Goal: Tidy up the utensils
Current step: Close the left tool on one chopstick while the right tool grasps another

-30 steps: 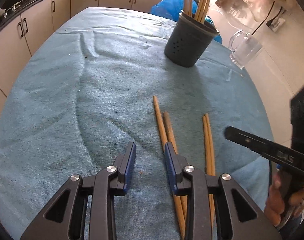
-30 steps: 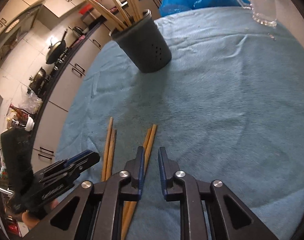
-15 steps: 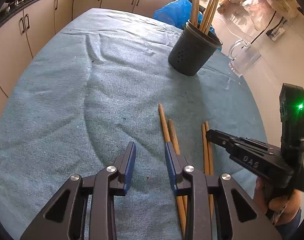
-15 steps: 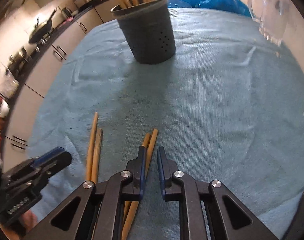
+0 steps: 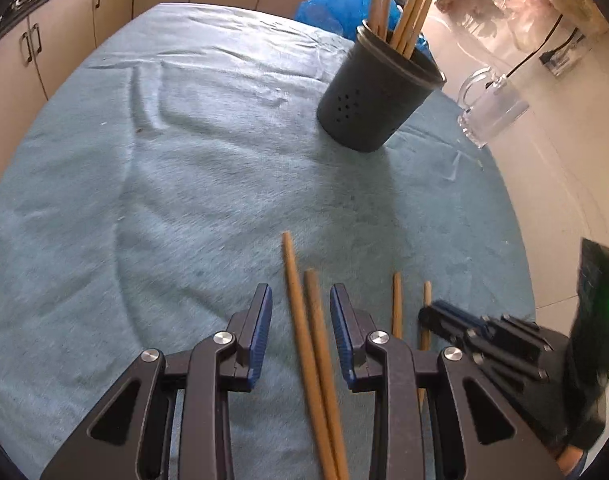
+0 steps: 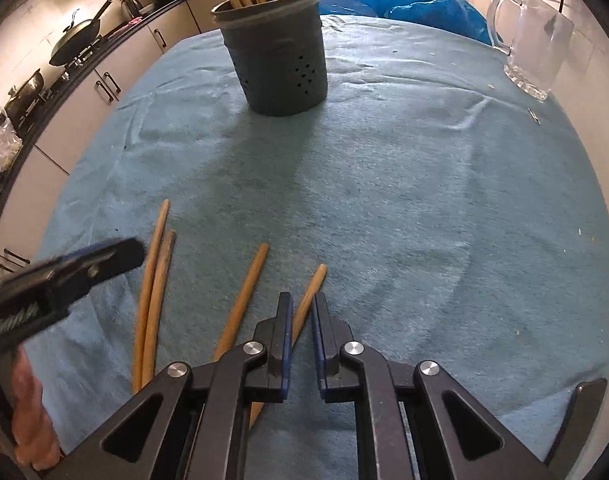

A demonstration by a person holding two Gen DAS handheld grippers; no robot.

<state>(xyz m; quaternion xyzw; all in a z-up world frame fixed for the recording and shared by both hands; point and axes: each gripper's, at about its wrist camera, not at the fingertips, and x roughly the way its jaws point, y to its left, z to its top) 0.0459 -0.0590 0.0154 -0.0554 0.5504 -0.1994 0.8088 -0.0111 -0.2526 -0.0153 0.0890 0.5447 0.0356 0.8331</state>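
Observation:
Two pairs of wooden chopsticks lie on the blue towel. My left gripper (image 5: pixel 300 304) is open, its jaws on either side of the left pair (image 5: pixel 310 320), low over the towel. My right gripper (image 6: pixel 302 308) is open by a narrow gap around one stick (image 6: pixel 310 288) of the right pair; the other stick (image 6: pixel 244 300) lies just left of it. The dark perforated utensil holder (image 5: pixel 368 96) stands farther back with several chopsticks upright in it; it also shows in the right wrist view (image 6: pixel 280 64).
A clear glass mug (image 6: pixel 536 48) stands at the far right of the table. A blue plastic bag (image 6: pixel 400 4) lies behind the holder. Kitchen cabinets (image 5: pixel 56 36) and a stove with pans (image 6: pixel 76 40) run along the left.
My left gripper moved right and now straddles the left pair. My right gripper moved forward over the right pair, whose two sticks have spread apart.

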